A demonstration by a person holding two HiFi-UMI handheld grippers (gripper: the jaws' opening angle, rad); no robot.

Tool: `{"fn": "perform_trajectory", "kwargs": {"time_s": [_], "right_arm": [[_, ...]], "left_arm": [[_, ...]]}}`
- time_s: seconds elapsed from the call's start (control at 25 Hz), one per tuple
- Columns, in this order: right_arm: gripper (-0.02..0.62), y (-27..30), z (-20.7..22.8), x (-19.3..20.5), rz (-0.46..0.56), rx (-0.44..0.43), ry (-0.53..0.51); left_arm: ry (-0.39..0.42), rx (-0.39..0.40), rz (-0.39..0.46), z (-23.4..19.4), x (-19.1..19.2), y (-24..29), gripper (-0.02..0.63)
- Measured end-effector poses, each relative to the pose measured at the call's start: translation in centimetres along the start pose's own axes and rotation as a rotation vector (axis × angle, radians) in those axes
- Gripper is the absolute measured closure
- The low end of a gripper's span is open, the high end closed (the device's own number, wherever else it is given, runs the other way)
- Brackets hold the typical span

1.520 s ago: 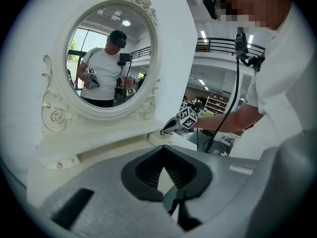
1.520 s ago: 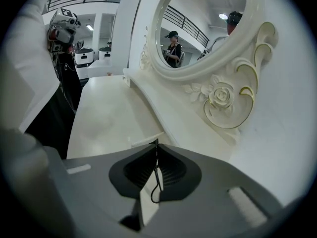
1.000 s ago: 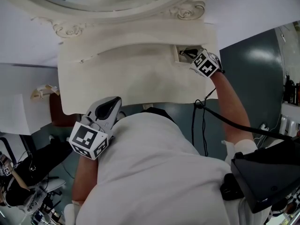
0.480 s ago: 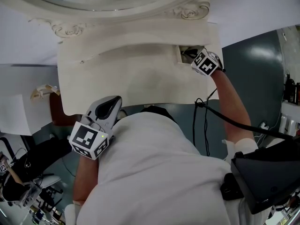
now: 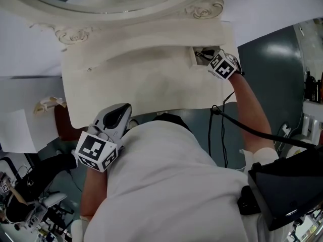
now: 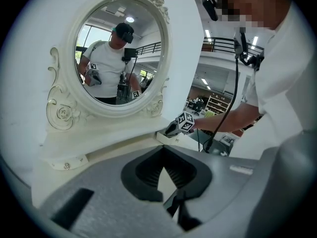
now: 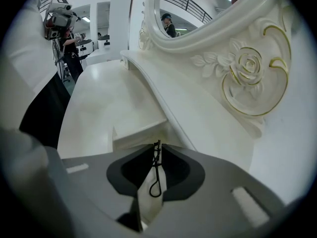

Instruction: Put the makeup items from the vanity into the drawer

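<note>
Head view, with both gripper views: a person in a white shirt [image 5: 166, 185] leans over a white table [image 5: 146, 84] with an oval mirror [image 6: 119, 48] in a carved frame at its back edge. The right gripper [image 5: 202, 56] is stretched out to the far right corner of the table, where a small drawer [image 5: 193, 57] stands open just below a rose carving [image 7: 247, 66] on the frame. In the right gripper view its jaws are pressed together on a thin black wire tool [image 7: 156, 180] with a loop at its lower end, possibly an eyelash curler, though it is too slender to identify with confidence. The tool stands roughly upright in the jaws, its top end showing at their tips and its loop hanging free in the gap behind them. The pale drawer front lies just beyond the tips, and in the head view the tips are at the drawer opening. Whether the tool touches the drawer cannot be determined. The left gripper [image 5: 123, 116] is held low at the near left edge of the table, close against the person's shirt and well apart from the drawer. In its own view the jaws meet at the tips with nothing between them, and they point across the table toward the mirror and the right gripper.
</note>
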State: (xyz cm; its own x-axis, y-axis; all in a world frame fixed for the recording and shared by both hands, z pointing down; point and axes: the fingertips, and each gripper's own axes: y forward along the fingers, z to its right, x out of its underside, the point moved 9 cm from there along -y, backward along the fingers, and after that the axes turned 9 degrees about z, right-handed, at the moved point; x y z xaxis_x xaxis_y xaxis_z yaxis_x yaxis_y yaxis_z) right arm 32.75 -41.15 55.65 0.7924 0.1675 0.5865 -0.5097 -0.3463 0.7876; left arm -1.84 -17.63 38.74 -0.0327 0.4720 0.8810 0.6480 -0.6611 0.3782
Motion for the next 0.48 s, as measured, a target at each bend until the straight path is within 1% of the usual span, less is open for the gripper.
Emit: {"fn": "perform_trajectory", "kwargs": {"time_s": [0.24, 0.48], "right_arm": [[0.563, -2.1, -1.7, -1.3, 0.03, 0.093, 0.064], [0.588, -4.2, -5.4, -3.1, 0.047, 0.172, 0.131]], "left_arm": [[0.014, 0.051, 0.011, -1.2, 0.4, -1.9, 0.603], [0.034, 0.105, 0.021, -2.4, 0.7, -4.8, 0.603]]}}
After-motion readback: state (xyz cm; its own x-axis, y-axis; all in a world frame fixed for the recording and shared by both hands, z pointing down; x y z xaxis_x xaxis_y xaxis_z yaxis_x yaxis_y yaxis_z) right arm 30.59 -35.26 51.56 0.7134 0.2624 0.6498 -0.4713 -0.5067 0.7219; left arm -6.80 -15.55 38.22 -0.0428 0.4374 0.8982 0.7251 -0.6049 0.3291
